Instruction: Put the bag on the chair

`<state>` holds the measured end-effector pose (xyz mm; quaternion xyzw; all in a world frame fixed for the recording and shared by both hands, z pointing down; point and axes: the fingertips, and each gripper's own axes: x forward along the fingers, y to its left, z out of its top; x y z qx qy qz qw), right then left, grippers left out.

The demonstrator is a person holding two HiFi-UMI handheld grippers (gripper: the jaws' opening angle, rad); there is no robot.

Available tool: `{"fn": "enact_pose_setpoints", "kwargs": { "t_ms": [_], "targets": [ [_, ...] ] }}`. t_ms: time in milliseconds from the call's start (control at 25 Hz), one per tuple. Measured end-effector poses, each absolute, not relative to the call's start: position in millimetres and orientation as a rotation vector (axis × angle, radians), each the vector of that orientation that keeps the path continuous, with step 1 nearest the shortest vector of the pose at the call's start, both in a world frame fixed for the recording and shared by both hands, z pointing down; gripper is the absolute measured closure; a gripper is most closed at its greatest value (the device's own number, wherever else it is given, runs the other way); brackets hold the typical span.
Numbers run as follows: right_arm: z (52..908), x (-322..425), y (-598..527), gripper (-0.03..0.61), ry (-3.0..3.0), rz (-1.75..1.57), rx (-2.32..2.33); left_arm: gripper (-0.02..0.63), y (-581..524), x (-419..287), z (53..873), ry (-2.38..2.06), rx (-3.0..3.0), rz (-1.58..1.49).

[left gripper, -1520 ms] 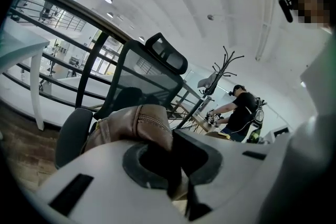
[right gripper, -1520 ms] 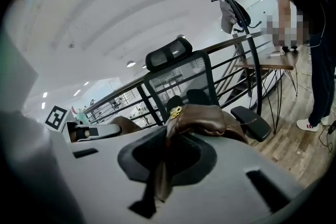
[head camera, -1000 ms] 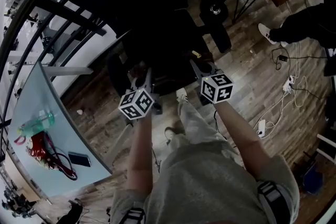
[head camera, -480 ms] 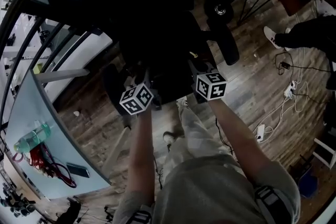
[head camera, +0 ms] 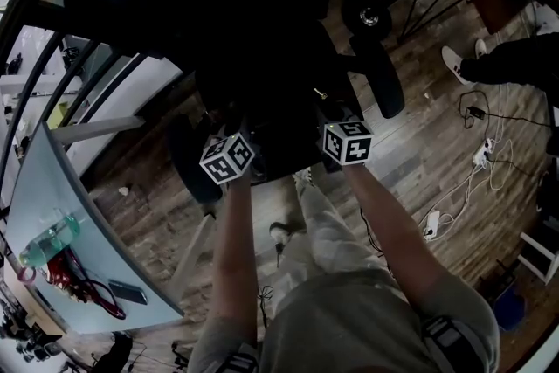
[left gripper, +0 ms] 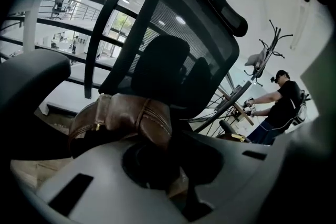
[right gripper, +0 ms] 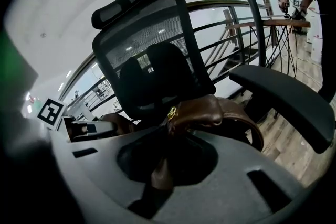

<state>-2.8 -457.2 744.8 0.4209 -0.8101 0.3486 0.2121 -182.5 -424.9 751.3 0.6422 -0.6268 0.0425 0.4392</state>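
A brown leather bag [left gripper: 123, 118] hangs between my two grippers, just in front of a black mesh office chair [left gripper: 178, 44]. My left gripper [left gripper: 170, 141] is shut on one end of the bag. My right gripper [right gripper: 160, 165] is shut on the bag [right gripper: 210, 113] at its other end, beside a gold zip pull. In the head view both grippers [head camera: 229, 128] [head camera: 330, 111] reach over the chair's dark seat [head camera: 262, 57]; the bag is lost in shadow there. The backrest [right gripper: 152, 50] and headrest rise behind the bag.
The chair's armrests [head camera: 377, 79] [right gripper: 283, 97] flank the bag. A glass desk [head camera: 61, 196] at left carries a bottle [head camera: 48, 240] and a phone [head camera: 127, 291]. Cables [head camera: 476, 157] lie on the wood floor at right. A person [left gripper: 278, 107] stands beyond; railings run behind the chair.
Both grippers have moved a little further forward over the chair seat with the bag. The jaws stay shut.
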Motion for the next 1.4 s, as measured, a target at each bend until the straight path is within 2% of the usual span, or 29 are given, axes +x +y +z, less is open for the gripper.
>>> {"fn": "enact_pose_setpoints", "kwargs": {
  "t_ms": [440,480,560,640,680,1400],
  "targets": [
    [751.8,-4.5,-453.3,0.556,-2.222,0.997,1.156,0.583,-423.6,-178.9,754.6,-1.541,1.575,0.122],
    [751.9,-4.3,-451.2,0.520,-2.218,1.003,1.154,0.551,-422.7,-176.8,752.8,-1.527,1.583,0.112],
    [751.9,-3.6,-447.8,0.408,-2.212,1.013,1.161,0.375,-421.3,-173.2,747.1,-1.506,1.604,0.086],
    [748.3,-1.2,-446.6,0.378,-2.207,1.003,1.192,0.313,-418.8,-173.5,739.9,-1.513,1.613,0.066],
    [745.2,-0.2,-446.0,0.367,-2.204,0.997,1.209,0.303,-416.5,-174.5,736.6,-1.519,1.613,0.061],
    [655.8,18.8,-379.8,0.364,-2.298,0.879,1.361,0.296,-339.7,-157.4,651.4,-1.550,1.709,-0.039]
  ]
}}
